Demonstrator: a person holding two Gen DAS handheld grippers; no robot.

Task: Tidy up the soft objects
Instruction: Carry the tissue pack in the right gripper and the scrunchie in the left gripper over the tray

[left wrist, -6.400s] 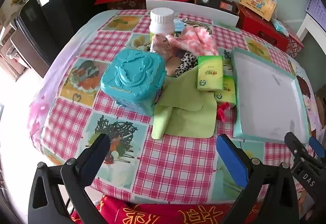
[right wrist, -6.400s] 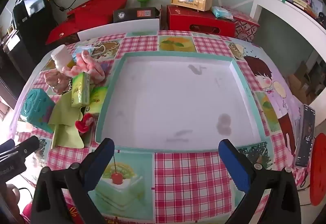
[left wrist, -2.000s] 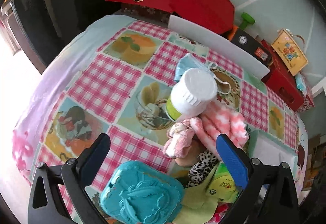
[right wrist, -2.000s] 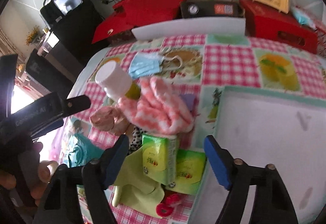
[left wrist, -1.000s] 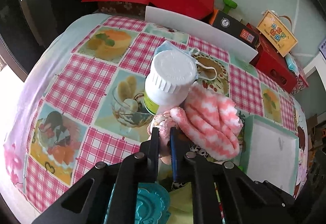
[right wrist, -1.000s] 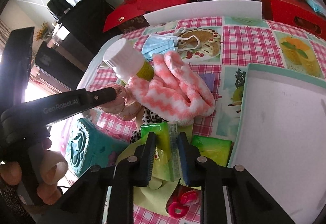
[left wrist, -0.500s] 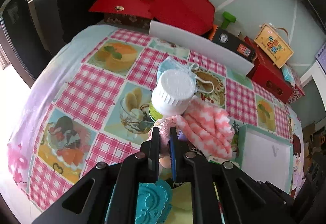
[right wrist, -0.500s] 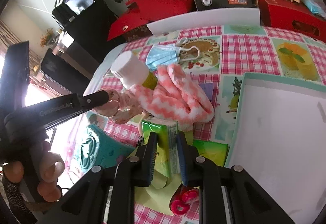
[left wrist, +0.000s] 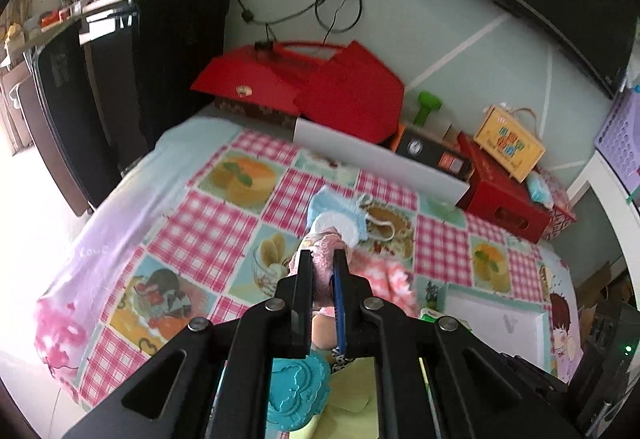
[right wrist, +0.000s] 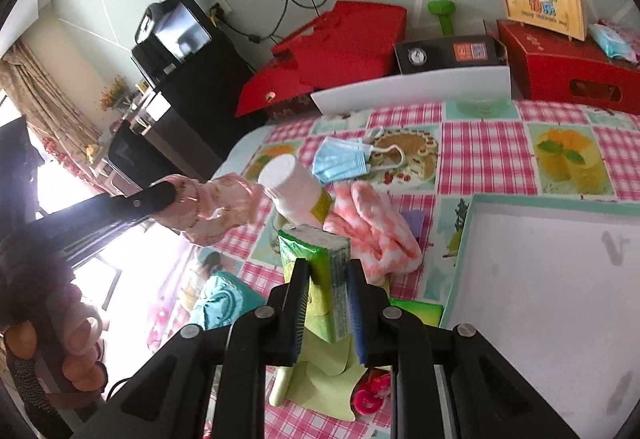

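My left gripper [left wrist: 321,259] is shut on a pale pink cloth [left wrist: 323,251] and holds it lifted above the table; in the right wrist view the cloth [right wrist: 218,203] hangs from the left gripper's fingers [right wrist: 158,195]. My right gripper [right wrist: 328,271] is shut on a green tissue pack [right wrist: 320,271], raised off the table. A pink-and-white fuzzy sock [right wrist: 372,231] lies on the checked tablecloth next to a white-capped bottle [right wrist: 294,187]. A blue face mask [right wrist: 344,159] lies behind them. A white tray with a teal rim [right wrist: 464,239] sits to the right.
A teal box [left wrist: 298,391], a light green cloth [right wrist: 320,383], a second green pack [right wrist: 416,309] and a red-pink ring [right wrist: 370,395] lie near the front. Red boxes [right wrist: 560,67] and a white board [right wrist: 408,91] line the table's far edge.
Both grippers closed on their objects about a second ago. Since then the left has lifted the pink cloth up and away from the pile, and the right has raised the tissue pack.
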